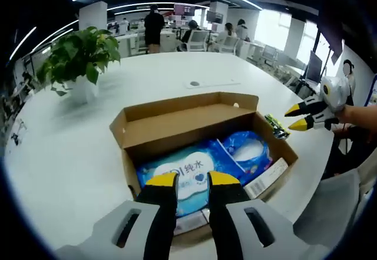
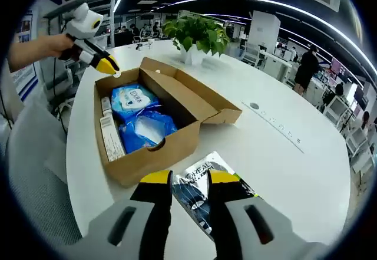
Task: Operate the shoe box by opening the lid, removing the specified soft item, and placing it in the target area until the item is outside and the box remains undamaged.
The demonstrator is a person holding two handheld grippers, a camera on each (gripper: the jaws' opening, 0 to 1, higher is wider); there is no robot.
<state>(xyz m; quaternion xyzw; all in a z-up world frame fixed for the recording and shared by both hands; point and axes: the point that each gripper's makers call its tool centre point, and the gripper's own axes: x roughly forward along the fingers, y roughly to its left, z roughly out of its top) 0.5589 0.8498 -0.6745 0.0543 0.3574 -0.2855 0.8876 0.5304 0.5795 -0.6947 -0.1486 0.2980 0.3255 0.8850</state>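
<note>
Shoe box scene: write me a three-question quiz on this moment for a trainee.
1. True or false: the lid of the shoe box is shut.
2. What lies on the table outside the box, just ahead of the right tongs?
A. a dark L'Oreal sachet
B. a shoe
C. a cup
3. Fill in: the soft packs inside the box are mostly ___ in colour.

Key: 1 false, the lid is folded back; 2 A; 3 blue.
</note>
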